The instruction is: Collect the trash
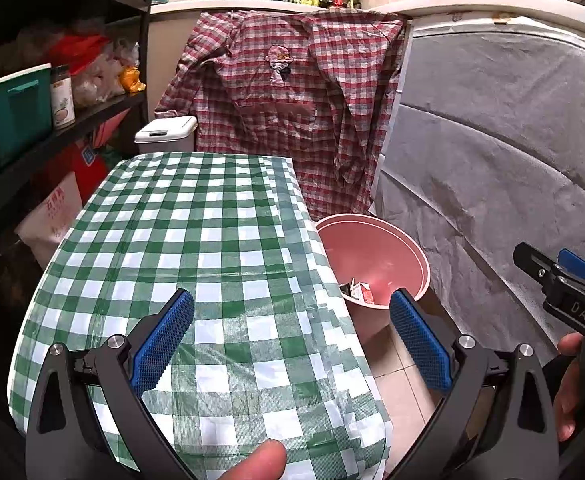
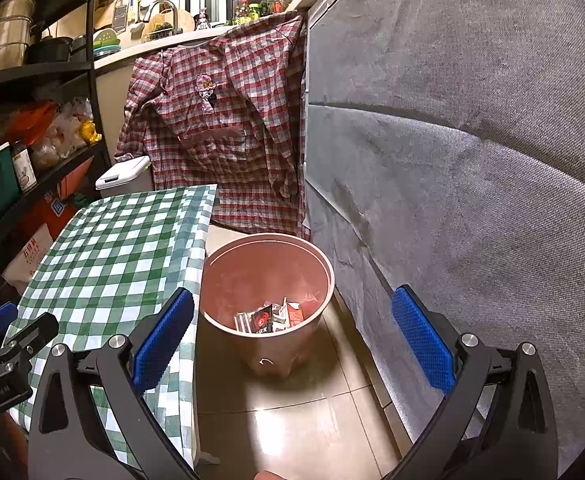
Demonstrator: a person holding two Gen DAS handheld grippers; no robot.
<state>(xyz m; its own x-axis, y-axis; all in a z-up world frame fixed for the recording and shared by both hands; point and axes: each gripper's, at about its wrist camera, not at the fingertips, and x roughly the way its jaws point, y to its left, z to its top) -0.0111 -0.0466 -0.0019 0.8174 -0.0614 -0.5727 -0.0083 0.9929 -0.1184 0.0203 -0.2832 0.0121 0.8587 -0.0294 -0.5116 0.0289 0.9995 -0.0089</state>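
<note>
The trash was seen as a small heap of torn paper packets and wrappers at the bottom of a pink bucket that stood on the tiled floor, just beside the tabletop with its green checked cloth. Such scraps were judged to be very light, thin and easily crushed, likely to slide on a smooth surface; a flat pinch across a raised edge or fold was thought the surest hold. No loose scrap could be made out on the cloth, so the collecting was judged to be largely finished

The left hand-held gripper was held wide apart and empty above the near end of the tabletop. The right hand-held gripper was likewise spread wide and empty, poised over the floor in front of the bucket

A red plaid shirt hung beyond the tabletop, a grey covered panel closed the right side, and a white lidded bin stood near dark shelves. The bucket's place in the narrow gap between cloth and panel was judged to leave little room for reaching in
</note>
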